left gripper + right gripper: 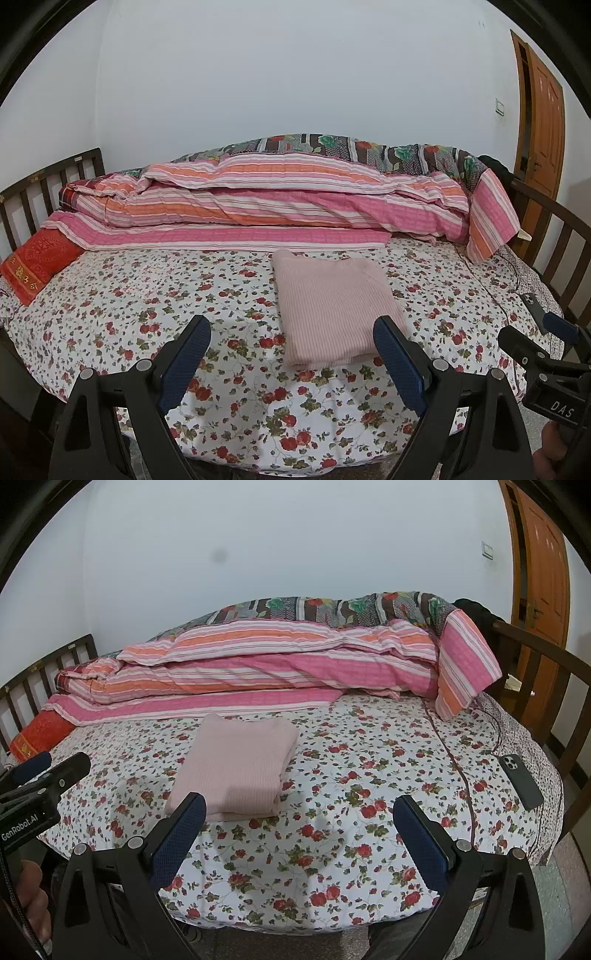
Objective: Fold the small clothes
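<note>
Pink knit garment (pixel 332 306) lies folded on bedsheet (pixel 147 314).

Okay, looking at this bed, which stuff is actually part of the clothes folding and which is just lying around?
Part of the job:
- folded pale pink ribbed knit garment
- left gripper, open
- right gripper, open

Just lying about:
- pink and orange striped quilt
- red embroidered pillow
- dark smartphone
- flowered bedsheet

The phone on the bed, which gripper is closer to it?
Right. The right gripper hovers over the bed's middle, the phone off to its right. The left gripper is farther left, beyond the folded pink garment.
</note>
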Demonstrator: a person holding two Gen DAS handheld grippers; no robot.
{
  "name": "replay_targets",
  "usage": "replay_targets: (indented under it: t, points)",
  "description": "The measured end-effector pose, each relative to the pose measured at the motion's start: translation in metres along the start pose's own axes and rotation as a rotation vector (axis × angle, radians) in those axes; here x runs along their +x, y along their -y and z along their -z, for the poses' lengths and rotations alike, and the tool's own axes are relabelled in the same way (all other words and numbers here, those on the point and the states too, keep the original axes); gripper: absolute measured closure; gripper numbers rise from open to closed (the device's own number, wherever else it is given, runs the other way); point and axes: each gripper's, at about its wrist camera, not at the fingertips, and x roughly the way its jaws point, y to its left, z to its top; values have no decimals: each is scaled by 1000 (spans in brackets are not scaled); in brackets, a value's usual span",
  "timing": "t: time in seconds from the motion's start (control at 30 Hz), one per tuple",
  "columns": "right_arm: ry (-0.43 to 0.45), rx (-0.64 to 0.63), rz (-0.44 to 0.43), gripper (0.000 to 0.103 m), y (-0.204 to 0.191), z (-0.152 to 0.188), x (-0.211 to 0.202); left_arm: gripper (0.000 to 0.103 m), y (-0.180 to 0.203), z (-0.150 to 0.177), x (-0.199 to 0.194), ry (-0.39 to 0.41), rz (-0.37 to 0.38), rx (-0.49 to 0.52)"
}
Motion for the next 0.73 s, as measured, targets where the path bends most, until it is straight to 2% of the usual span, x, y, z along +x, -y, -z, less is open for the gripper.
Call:
replay_targets:
  t: [0.73]
  points:
    - [1, 1, 0, 3, -1, 1, 0, 13, -2, -5, -3, 10, -18, -9]
